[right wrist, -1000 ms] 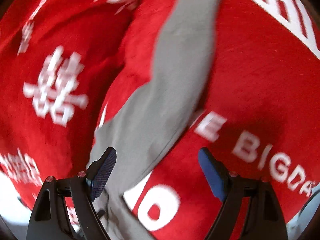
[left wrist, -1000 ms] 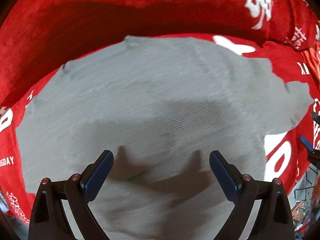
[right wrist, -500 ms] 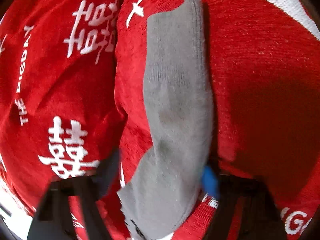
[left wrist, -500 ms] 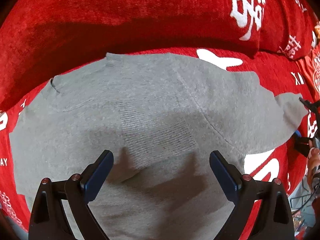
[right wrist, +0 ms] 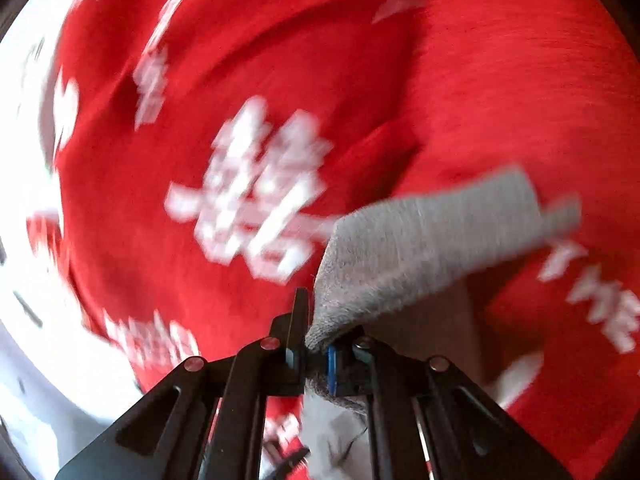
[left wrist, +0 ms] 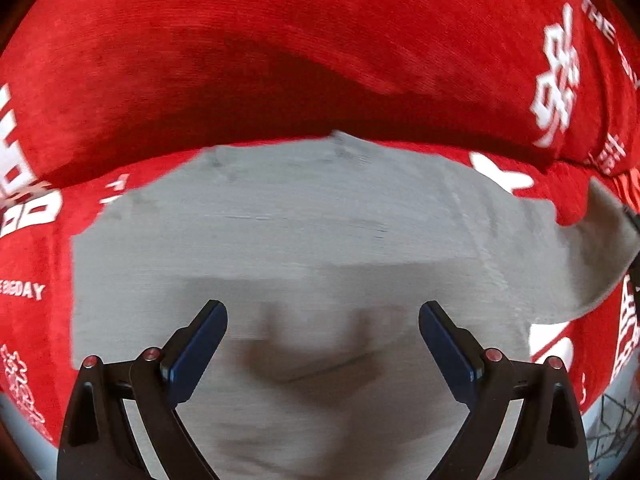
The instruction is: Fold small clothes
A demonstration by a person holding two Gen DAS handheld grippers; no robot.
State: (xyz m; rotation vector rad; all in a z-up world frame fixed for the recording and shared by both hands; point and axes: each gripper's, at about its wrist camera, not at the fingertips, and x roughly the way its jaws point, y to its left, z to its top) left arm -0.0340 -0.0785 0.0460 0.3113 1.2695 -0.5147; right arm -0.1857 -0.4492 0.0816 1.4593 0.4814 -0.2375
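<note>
Grey sweater point(left wrist: 304, 240) spread flat on red blanket point(left wrist: 280, 40) with white lettering. Left gripper point(left wrist: 323, 344) above sweater body, jaws wide apart, empty. Right gripper point(right wrist: 316, 354) clamped on lifted sleeve point(right wrist: 420, 248).

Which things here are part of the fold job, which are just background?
In the job:
- grey sweater
- its sleeve, pinched in the right gripper
- left gripper, open above the sweater

Background:
- red printed cover
</note>
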